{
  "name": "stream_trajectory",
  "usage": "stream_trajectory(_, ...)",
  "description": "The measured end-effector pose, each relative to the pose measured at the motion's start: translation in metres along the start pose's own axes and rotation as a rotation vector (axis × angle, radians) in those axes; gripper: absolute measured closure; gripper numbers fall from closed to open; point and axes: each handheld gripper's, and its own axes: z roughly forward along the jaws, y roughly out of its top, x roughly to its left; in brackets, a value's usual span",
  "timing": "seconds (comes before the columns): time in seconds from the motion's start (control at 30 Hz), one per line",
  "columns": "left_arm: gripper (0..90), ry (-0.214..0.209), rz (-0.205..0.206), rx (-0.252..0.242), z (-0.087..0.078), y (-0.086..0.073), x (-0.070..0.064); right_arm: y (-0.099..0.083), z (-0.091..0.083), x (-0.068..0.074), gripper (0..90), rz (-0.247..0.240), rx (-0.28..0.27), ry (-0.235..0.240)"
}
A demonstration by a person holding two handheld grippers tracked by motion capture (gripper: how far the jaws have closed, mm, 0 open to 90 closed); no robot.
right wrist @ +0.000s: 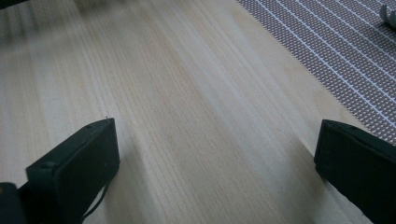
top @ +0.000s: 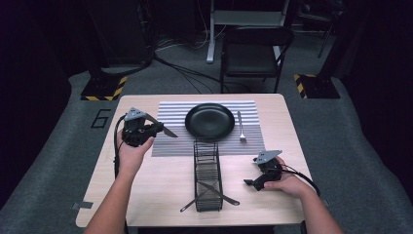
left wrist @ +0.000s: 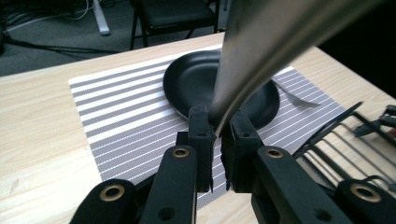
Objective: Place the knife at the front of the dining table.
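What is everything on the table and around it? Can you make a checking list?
Surface: light wooden table, striped placemat at the far side.
Job's things: black plate on the placemat; fork to its right; knife held over the placemat; wire caddy with utensils poking out of it.
Clutter: nothing seen.
Grippers: left gripper clamps the knife; right gripper is open, low over bare wood.
Cables: one trails from each gripper; more lie on the floor.
Surroundings: folding chair, grey carpet, dark room.
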Motion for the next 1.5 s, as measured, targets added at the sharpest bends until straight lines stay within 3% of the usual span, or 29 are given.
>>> stream_trajectory(0.4, 82.6, 0.026, -0.024, 0.029, 0.011, -0.015, 0.012, 0.0, 0.0, 0.0, 0.0, 0.0, 0.0, 0.0)
stream_trajectory(0.97, 82.6, 0.043, -0.031, 0.073, 0.015, -0.033, 0.017, 0.0, 0.0, 0.0, 0.0, -0.001, 0.0, 0.001)
stream_trajectory(1.2, 82.6, 0.057, -0.029, 0.098, 0.019, -0.038, 0.022, 0.0, 0.0, 0.0, 0.0, 0.0, 0.0, 0.0)
stream_trajectory(1.5, 82.2, 0.073, -0.04, 0.097, 0.024, -0.036, 0.025, 0.0, 0.0, 0.0, 0.0, 0.0, 0.0, 0.001)
